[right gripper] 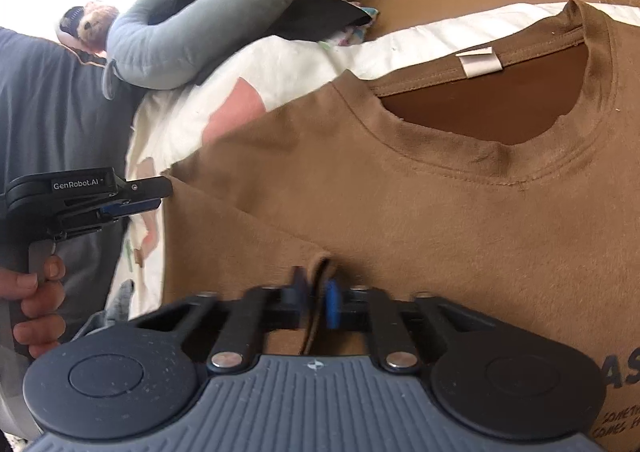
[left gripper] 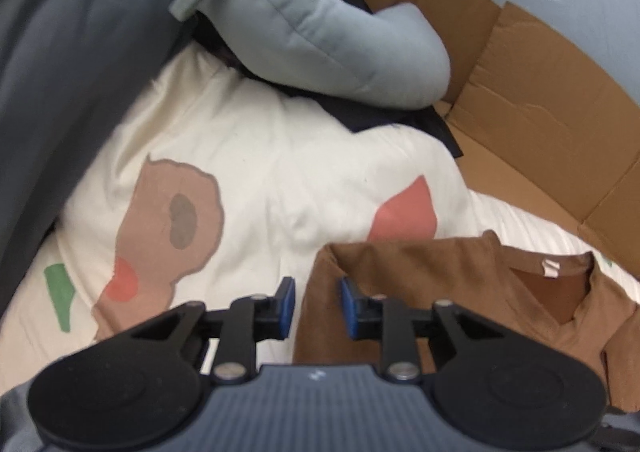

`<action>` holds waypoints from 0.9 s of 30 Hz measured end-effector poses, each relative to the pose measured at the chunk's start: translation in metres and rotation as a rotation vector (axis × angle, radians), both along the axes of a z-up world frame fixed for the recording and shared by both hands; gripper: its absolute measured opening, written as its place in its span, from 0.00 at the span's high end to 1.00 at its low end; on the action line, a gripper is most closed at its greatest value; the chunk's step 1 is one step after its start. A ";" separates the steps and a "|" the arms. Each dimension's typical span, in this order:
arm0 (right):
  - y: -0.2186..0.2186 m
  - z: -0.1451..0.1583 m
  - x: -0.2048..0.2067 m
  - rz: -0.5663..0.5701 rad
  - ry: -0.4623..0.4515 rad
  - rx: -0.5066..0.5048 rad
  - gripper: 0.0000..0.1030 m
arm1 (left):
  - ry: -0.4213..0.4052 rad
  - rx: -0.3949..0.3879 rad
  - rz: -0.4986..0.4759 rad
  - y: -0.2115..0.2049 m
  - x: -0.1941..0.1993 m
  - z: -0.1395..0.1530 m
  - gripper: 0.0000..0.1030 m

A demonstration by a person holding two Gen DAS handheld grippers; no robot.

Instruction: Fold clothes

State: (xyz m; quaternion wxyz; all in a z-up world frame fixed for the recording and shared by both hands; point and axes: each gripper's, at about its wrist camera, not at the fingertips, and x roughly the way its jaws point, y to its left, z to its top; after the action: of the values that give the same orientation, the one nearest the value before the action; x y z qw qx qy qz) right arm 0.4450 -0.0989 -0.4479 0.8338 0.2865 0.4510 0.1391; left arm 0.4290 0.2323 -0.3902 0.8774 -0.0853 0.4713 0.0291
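Right hand-held gripper (right gripper: 316,302) pinching brown shirt (right gripper: 400,211) fold, left hand-held gripper (left gripper: 316,306) parted, empty, over shirt edge on bed (left gripper: 260,171)

— Any writing you can read?
— "GenRobot.AI" stands on the left tongs (right gripper: 132,199), at nine o'clock in the right wrist view.
— And the brown T-shirt (right gripper: 400,187)?
— Dark letters "AS" at four o'clock; the rest is cut off.

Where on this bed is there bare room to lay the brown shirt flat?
Free: the cream cover between the grey fabric and the brown T-shirt. Crowded: the far end, where the grey-blue pillow and dark clothes pile up, and the cardboard beside them.
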 end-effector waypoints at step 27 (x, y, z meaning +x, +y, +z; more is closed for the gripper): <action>-0.009 0.016 0.015 0.025 -0.075 -0.105 0.69 | -0.058 0.071 0.016 0.005 -0.024 0.013 0.85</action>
State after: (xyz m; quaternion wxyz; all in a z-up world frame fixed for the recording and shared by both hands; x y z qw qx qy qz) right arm 0.4599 -0.1083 -0.4320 0.8621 0.2312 0.4298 0.1364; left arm 0.4054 0.2377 -0.3771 0.8929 -0.0587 0.4436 0.0503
